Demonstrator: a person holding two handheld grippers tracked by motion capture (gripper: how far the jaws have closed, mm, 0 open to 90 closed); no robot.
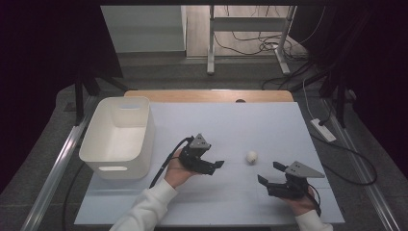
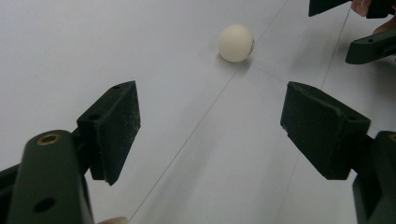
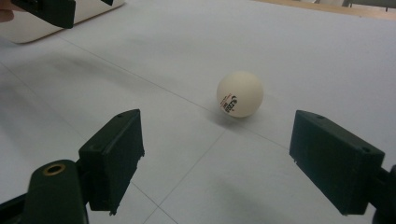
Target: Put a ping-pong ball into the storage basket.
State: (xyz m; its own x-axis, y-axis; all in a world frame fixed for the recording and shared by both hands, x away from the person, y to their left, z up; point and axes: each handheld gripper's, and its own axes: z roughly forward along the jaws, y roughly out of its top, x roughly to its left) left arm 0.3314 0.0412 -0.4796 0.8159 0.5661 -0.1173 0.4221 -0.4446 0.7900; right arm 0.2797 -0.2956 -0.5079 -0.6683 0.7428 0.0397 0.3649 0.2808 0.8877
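two tongs, left tongs [image 1: 217, 164] and right tongs [image 1: 269, 172], face the ball [image 1: 251, 156] on the table [image 1: 231, 120], jaws apart and holding nothing, ready to grab it for the white bin [image 1: 117, 136].

White bin [image 3: 56, 23]: cut off at the 11 o'clock corner. Ball [image 3: 239, 94] print: too small to read.

We see the left gripper [image 2: 210, 135] with its jaws standing wide apart and nothing between them. Ahead of the jaws, nearer the left one's line, a white ball [image 2: 236, 43] rests on the pale bench [image 2: 93, 42]. Beyond the right jaw, the right gripper [image 2: 359, 28] shows.
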